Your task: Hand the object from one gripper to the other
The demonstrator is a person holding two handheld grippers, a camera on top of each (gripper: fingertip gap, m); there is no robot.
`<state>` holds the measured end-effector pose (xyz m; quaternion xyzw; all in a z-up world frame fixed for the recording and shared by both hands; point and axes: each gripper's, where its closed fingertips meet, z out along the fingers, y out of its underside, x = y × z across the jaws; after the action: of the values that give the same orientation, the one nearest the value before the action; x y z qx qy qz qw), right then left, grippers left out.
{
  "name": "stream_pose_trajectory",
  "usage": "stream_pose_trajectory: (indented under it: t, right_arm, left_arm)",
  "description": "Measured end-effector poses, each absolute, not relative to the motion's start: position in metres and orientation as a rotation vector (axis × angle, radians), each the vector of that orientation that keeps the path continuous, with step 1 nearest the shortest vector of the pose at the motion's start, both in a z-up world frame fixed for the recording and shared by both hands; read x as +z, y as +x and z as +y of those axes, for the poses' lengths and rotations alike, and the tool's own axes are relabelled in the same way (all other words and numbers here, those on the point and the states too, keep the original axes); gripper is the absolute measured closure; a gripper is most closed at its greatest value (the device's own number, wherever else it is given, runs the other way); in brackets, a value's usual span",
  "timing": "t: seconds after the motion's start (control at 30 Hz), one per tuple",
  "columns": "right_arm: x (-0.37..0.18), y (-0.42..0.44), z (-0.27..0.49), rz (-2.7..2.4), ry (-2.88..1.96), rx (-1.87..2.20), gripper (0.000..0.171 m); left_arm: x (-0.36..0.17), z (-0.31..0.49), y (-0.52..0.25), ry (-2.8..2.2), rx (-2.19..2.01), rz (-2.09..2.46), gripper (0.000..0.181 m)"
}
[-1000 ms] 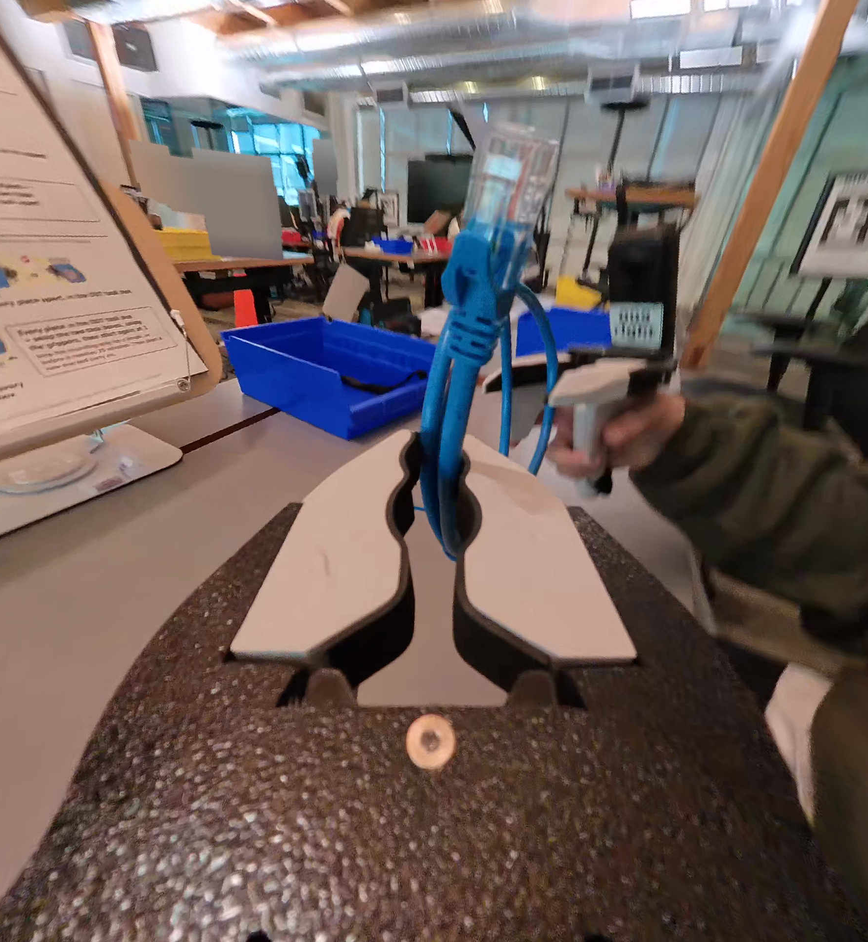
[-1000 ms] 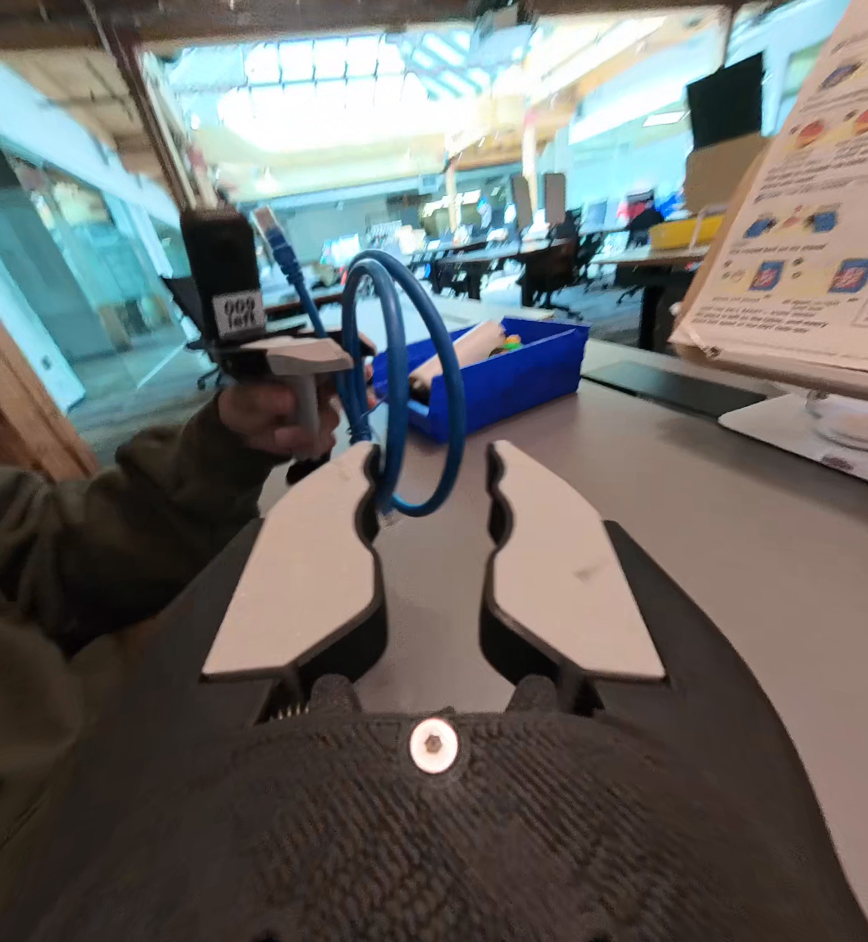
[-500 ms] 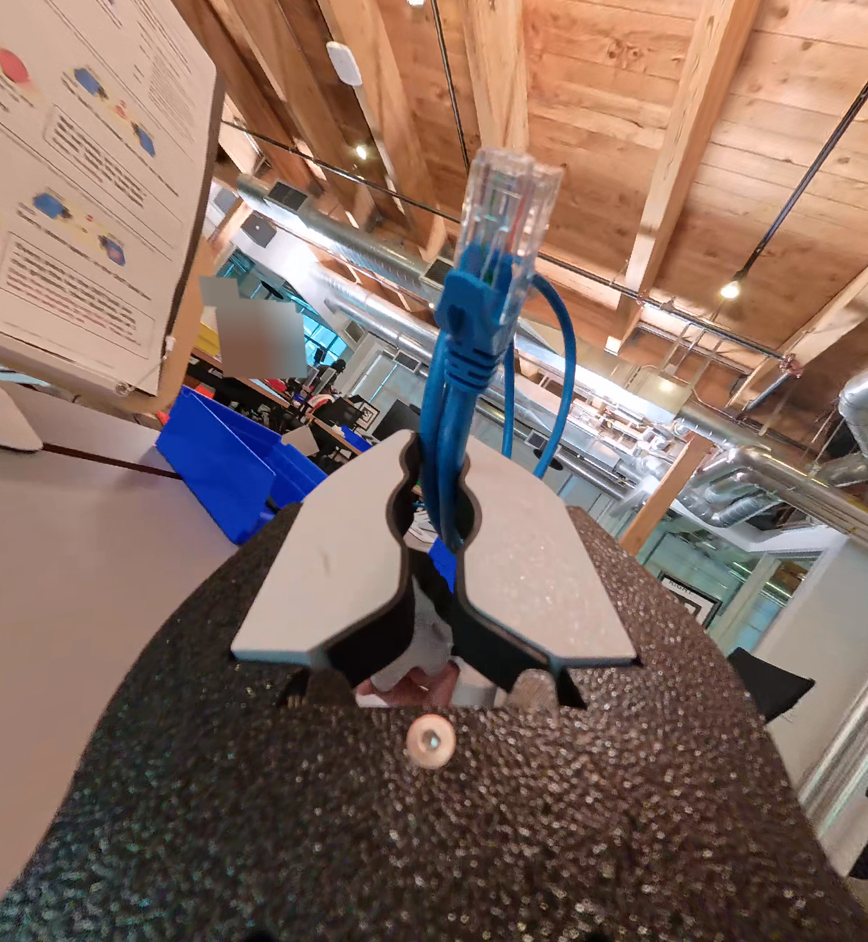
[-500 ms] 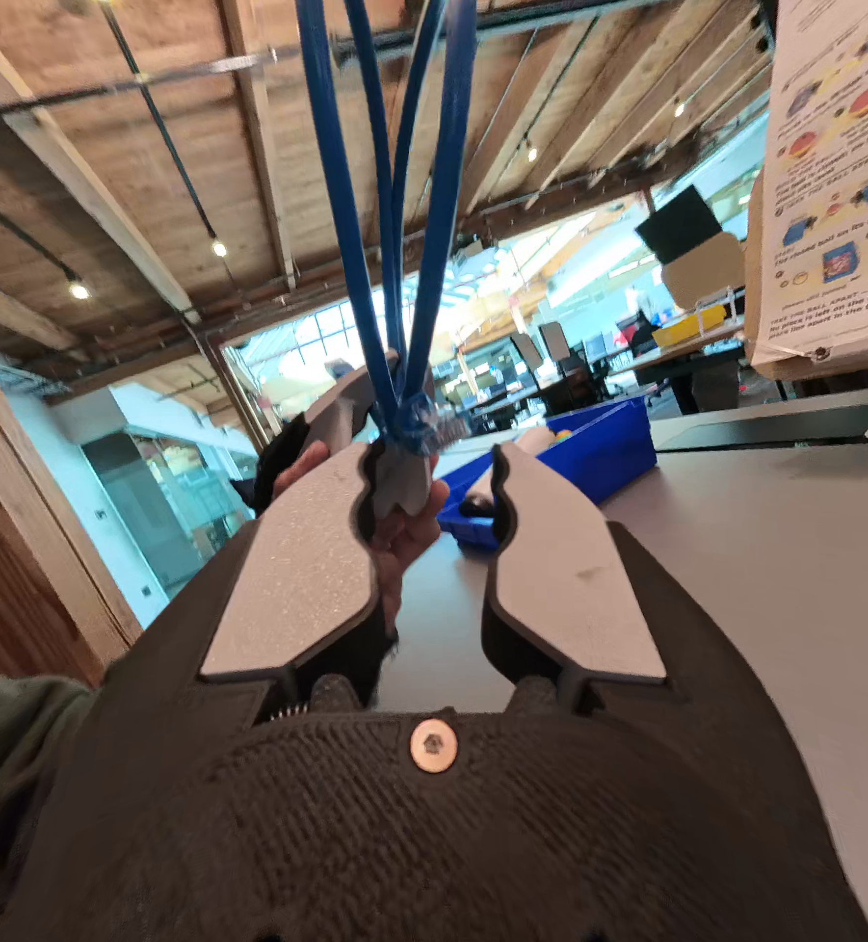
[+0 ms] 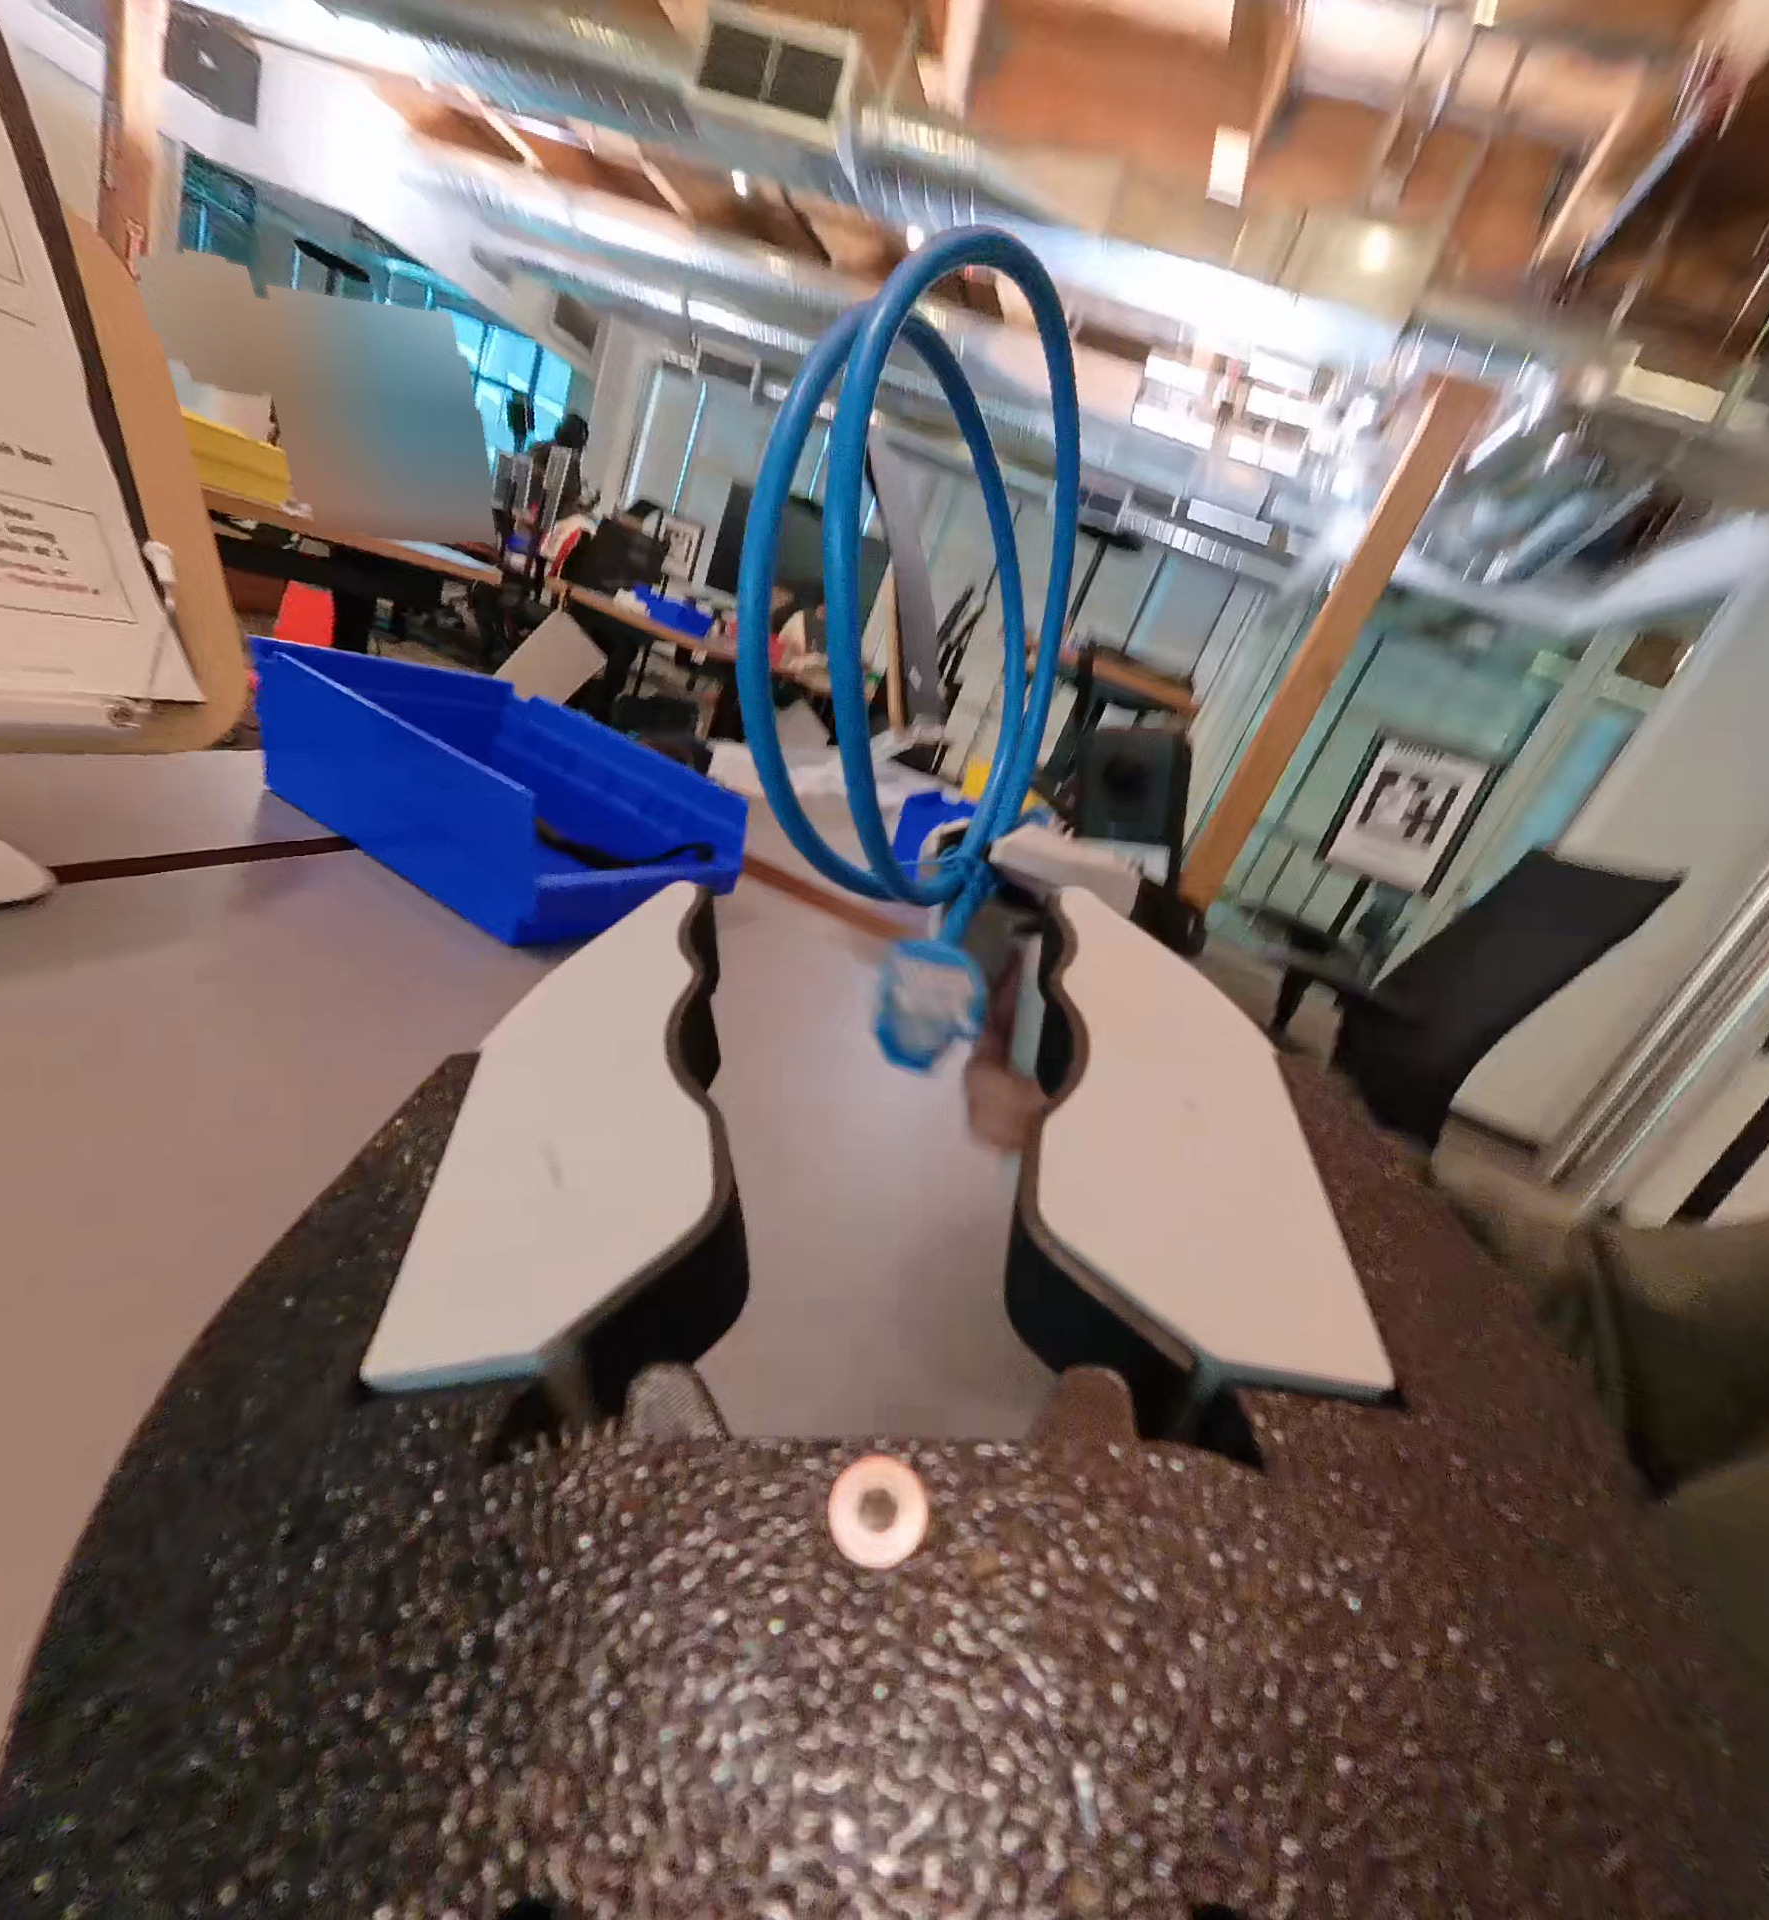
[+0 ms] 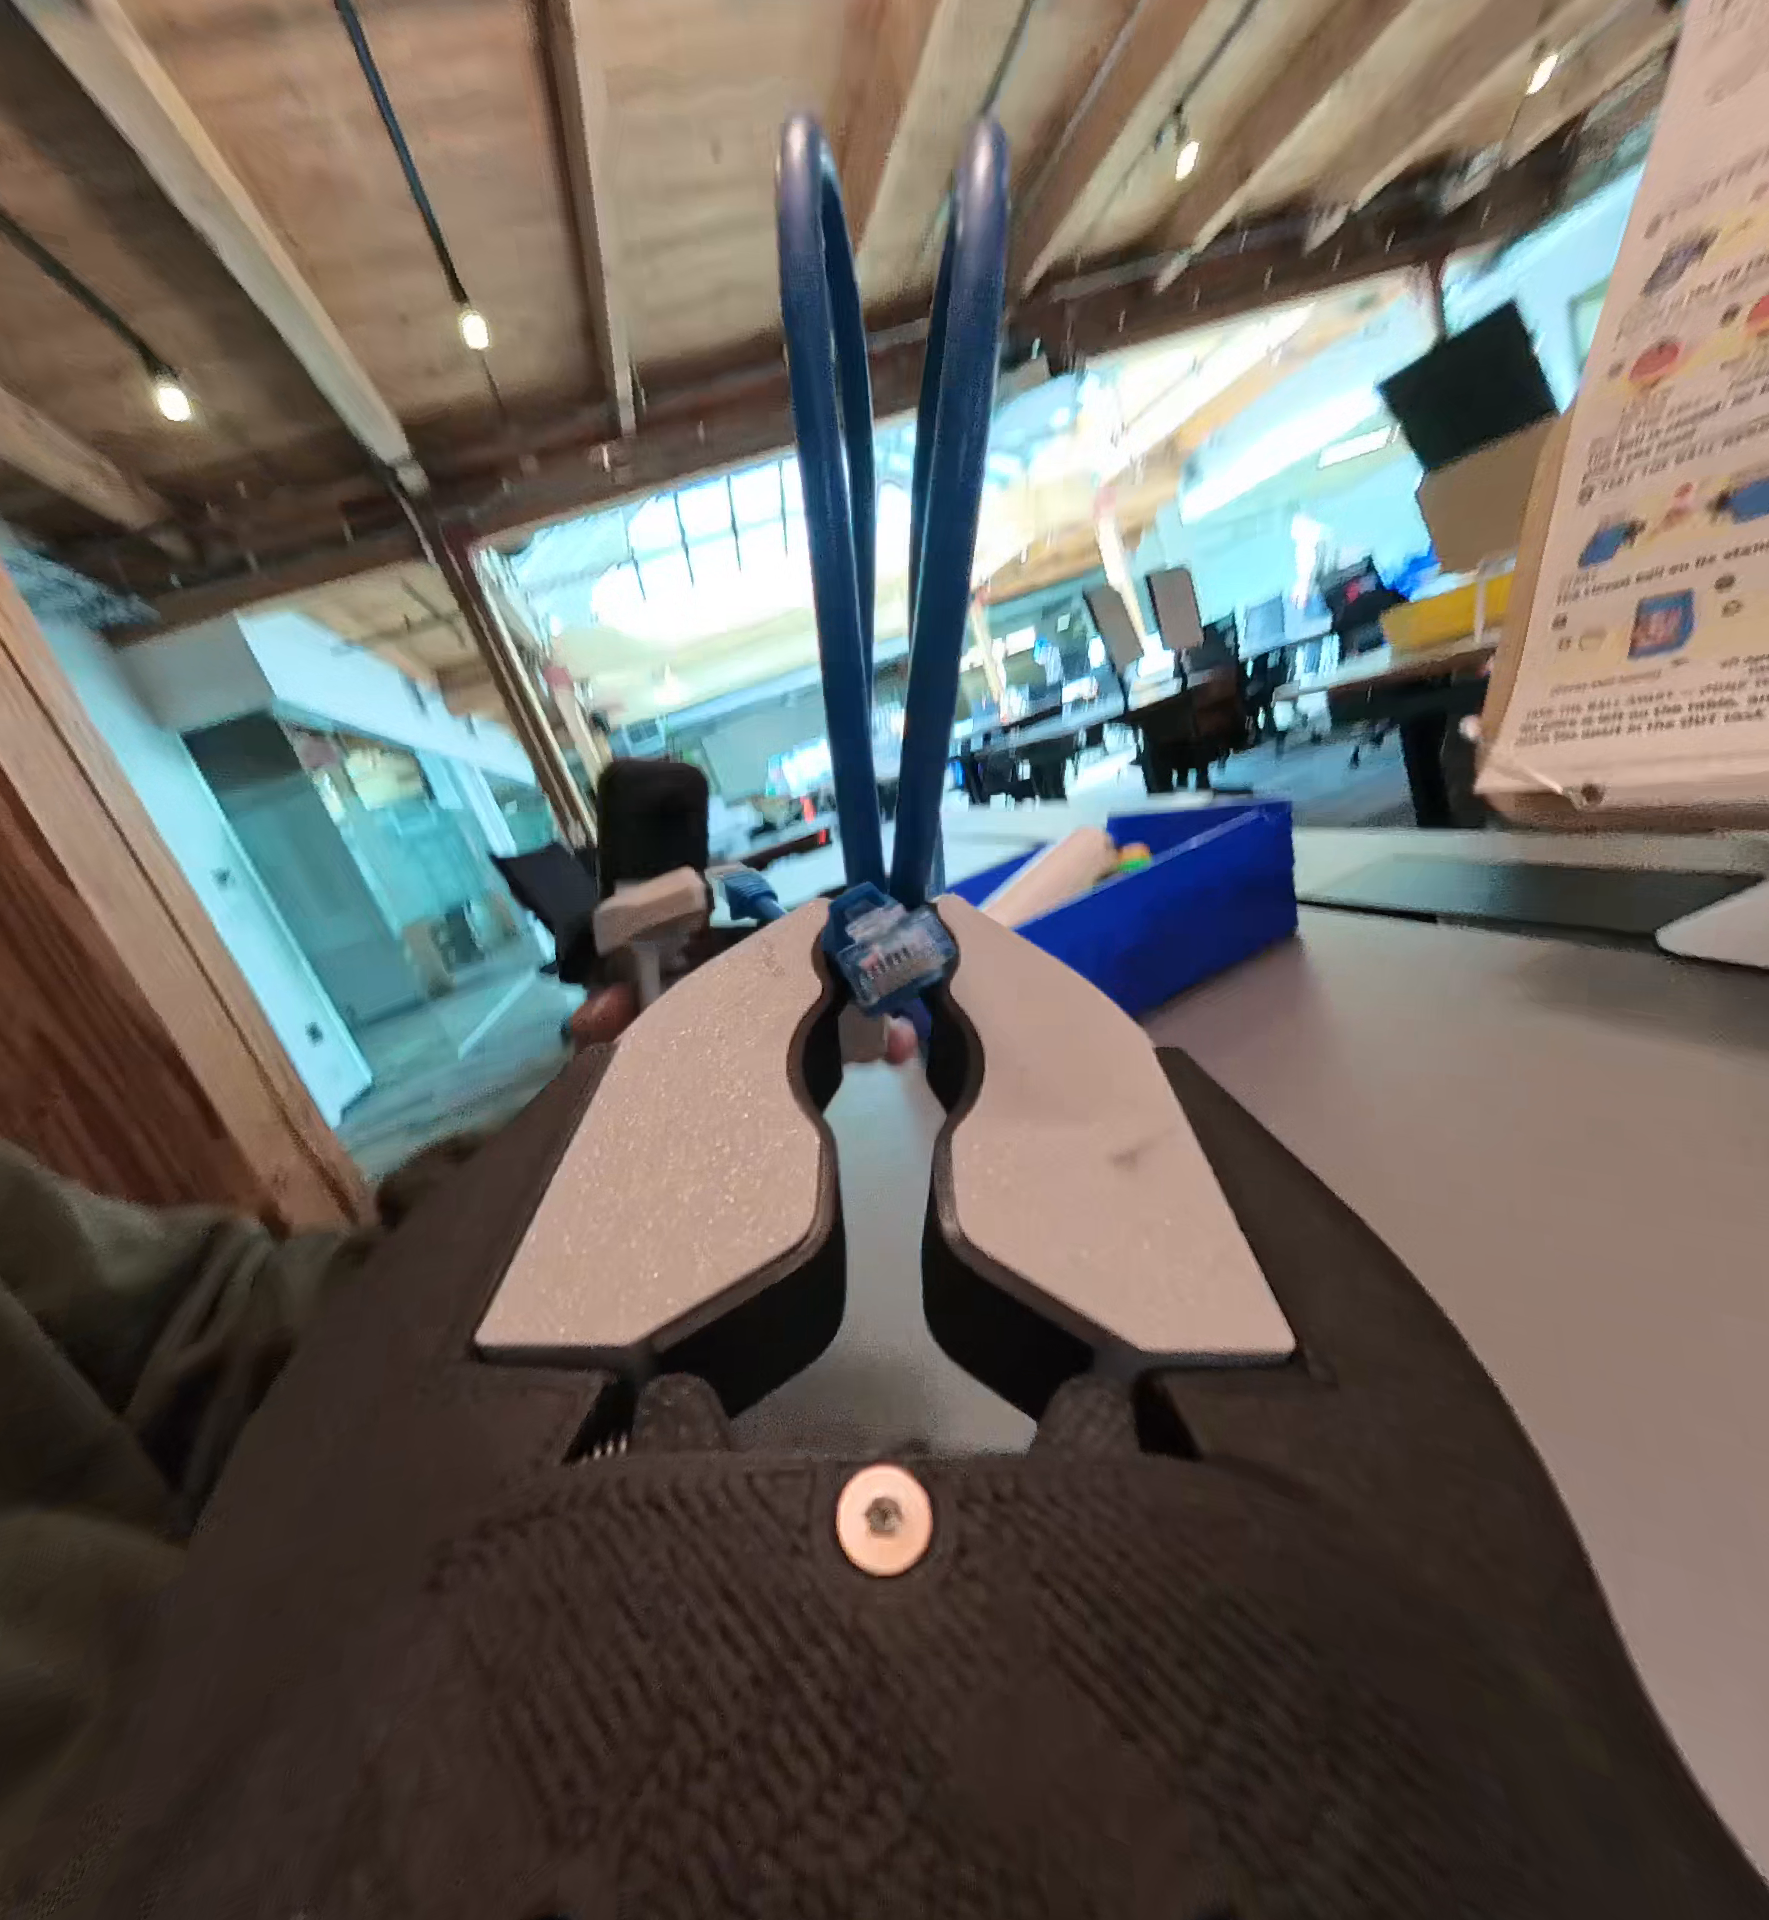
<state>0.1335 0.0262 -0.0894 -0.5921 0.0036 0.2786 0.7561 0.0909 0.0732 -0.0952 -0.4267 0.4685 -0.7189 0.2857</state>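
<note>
A blue network cable (image 6: pixel 826 520), coiled in loops, stands up from my right gripper (image 6: pixel 885 933). That gripper is shut on the cable's bundled end, with the clear connector (image 6: pixel 885 956) between the fingertips. My left gripper (image 5: pixel 880 914) is open and empty. In the left wrist view the cable (image 5: pixel 958 904) hangs just beyond the left fingertips, its connector (image 5: pixel 924 1003) pointing at me, held by the right gripper (image 5: pixel 1056 857). The left gripper also shows farther off in the right wrist view (image 6: pixel 648 906), a little apart from the cable.
A grey table (image 5: pixel 184 1039) lies below both grippers. A blue bin (image 5: pixel 444 769) with items stands on it, also in the right wrist view (image 6: pixel 1171 914). A board with printed sheets (image 5: pixel 18 416) stands at the table's side. A wooden post (image 5: pixel 1316 665) is beyond. Left tips to right tips: about 7 cm.
My left gripper opened and let go of the cable, then drew back and tilted down. My right gripper closed on the cable's connector end and now holds it alone.
</note>
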Motion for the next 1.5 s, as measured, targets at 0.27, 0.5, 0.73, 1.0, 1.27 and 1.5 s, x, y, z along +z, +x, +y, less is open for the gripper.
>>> stream_pose_trajectory:
  t: [0.27,0.5,0.73,1.0,1.27,1.5]
  right_arm:
    - [-0.131,0.117,0.004,-0.277,-1.670,0.627,0.159]
    - [-0.139,0.103,0.001,-0.343,-1.687,0.705,0.159]
    - [-0.125,0.129,0.016,-0.174,-1.526,0.575,0.123]
    - [-0.106,0.118,0.035,-0.006,-1.276,0.706,0.114]
    - [-0.102,0.118,0.041,0.085,-1.207,0.704,0.153]
    - [-0.109,0.123,0.043,0.057,-1.295,0.652,0.158]
  left_arm:
    - [-0.107,0.081,0.071,-1.029,-1.646,1.525,0.122]
    - [-0.110,0.066,0.062,-0.964,-1.711,1.644,0.176]
    - [-0.079,0.088,0.069,-1.034,-1.921,1.275,0.176]
    - [-0.067,0.107,0.077,-1.114,-2.158,0.858,0.176]
    - [-0.086,0.093,0.091,-1.165,-2.246,0.844,0.176]
    - [-0.098,0.094,0.097,-1.199,-2.079,0.950,0.176]
